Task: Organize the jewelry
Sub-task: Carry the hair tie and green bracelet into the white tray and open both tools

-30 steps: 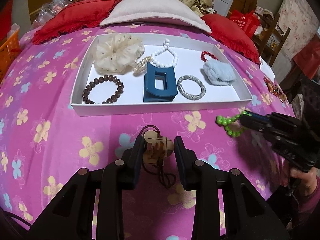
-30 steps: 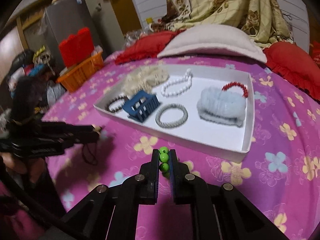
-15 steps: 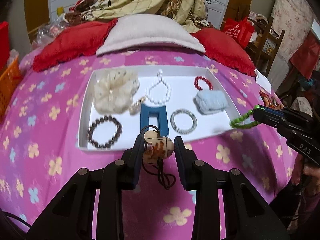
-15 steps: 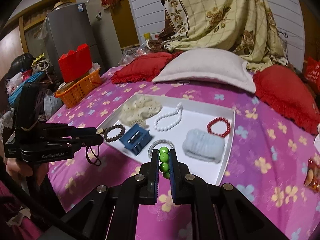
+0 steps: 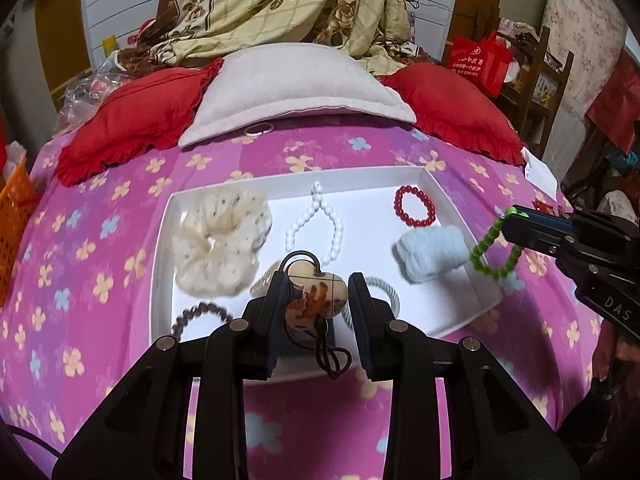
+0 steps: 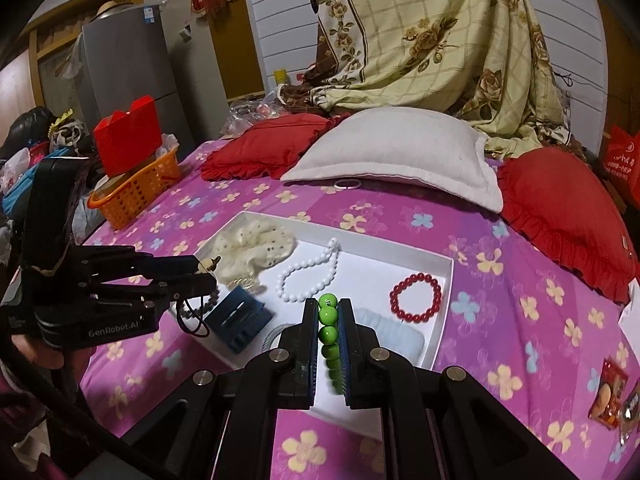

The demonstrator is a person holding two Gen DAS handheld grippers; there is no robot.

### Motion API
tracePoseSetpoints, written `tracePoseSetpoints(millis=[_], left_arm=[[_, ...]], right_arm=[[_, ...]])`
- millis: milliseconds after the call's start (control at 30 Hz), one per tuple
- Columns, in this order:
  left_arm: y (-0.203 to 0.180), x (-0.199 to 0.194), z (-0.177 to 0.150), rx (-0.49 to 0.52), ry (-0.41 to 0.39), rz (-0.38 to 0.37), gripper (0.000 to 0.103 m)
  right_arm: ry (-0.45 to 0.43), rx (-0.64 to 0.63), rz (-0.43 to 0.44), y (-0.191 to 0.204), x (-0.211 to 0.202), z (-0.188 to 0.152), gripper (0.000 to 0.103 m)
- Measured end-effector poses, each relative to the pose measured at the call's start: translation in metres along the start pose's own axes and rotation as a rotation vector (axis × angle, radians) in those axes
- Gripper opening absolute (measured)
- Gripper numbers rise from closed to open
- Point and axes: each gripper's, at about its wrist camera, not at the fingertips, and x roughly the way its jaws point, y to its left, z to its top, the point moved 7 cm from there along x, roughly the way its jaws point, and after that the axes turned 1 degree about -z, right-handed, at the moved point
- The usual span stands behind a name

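Observation:
My left gripper [image 5: 318,292] is shut on a cream and brown heart pendant [image 5: 316,295], its dark cord [image 5: 332,354] dangling below, held above the near edge of the white tray [image 5: 430,178]. My right gripper [image 6: 328,312] is shut on a green bead bracelet [image 6: 328,330]; in the left wrist view that bracelet [image 5: 490,250] hangs over the tray's right rim. In the tray lie a cream scrunchie [image 5: 220,242], a white pearl bracelet [image 5: 316,226], a red bead bracelet [image 5: 414,206], a pale blue scrunchie [image 5: 432,252], a brown bead bracelet [image 5: 200,314], a silver bangle [image 5: 386,286] and a blue hair claw [image 6: 240,318].
The tray rests on a pink flowered bedspread [image 5: 100,208]. Red cushions [image 5: 132,120] and a grey pillow [image 5: 296,88] lie behind it, with a white ring [image 5: 259,129] at the pillow's edge. An orange basket [image 6: 136,190] stands at the bed's left; snack packets [image 6: 612,396] lie at the right.
Both grippers have risen and moved toward the tray with their loads. The pendant now hangs over the tray's near edge, and the green bracelet over its right rim.

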Motion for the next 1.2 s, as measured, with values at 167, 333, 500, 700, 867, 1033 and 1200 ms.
tracePoseSetpoints(millis=[167, 333, 500, 700, 867, 1033, 1200], left_arm=[[-0.006, 0.015, 0.012, 0.008, 0.009, -0.001, 0.03], [-0.011, 0.027, 0.02, 0.003, 0.017, -0.011, 0.03], [-0.018, 0.042, 0.026, -0.007, 0.028, -0.034, 0.03], [-0.023, 0.061, 0.029, -0.032, 0.05, -0.07, 0.03], [-0.026, 0.077, 0.029, -0.053, 0.07, -0.098, 0.03], [-0.023, 0.094, 0.024, -0.084, 0.1, -0.11, 0.03], [-0.014, 0.104, 0.02, -0.103, 0.113, -0.092, 0.03]], right_arm=[[0.005, 0.006, -0.009, -0.009, 0.011, 0.009, 0.008], [0.019, 0.018, -0.014, -0.017, 0.024, 0.017, 0.008], [0.037, 0.021, -0.022, -0.023, 0.04, 0.024, 0.008], [0.05, 0.026, -0.021, -0.027, 0.061, 0.032, 0.008], [0.07, 0.039, -0.003, -0.025, 0.081, 0.035, 0.008], [0.114, 0.078, 0.037, -0.026, 0.11, 0.032, 0.008], [0.167, 0.117, 0.021, -0.039, 0.139, 0.023, 0.008]])
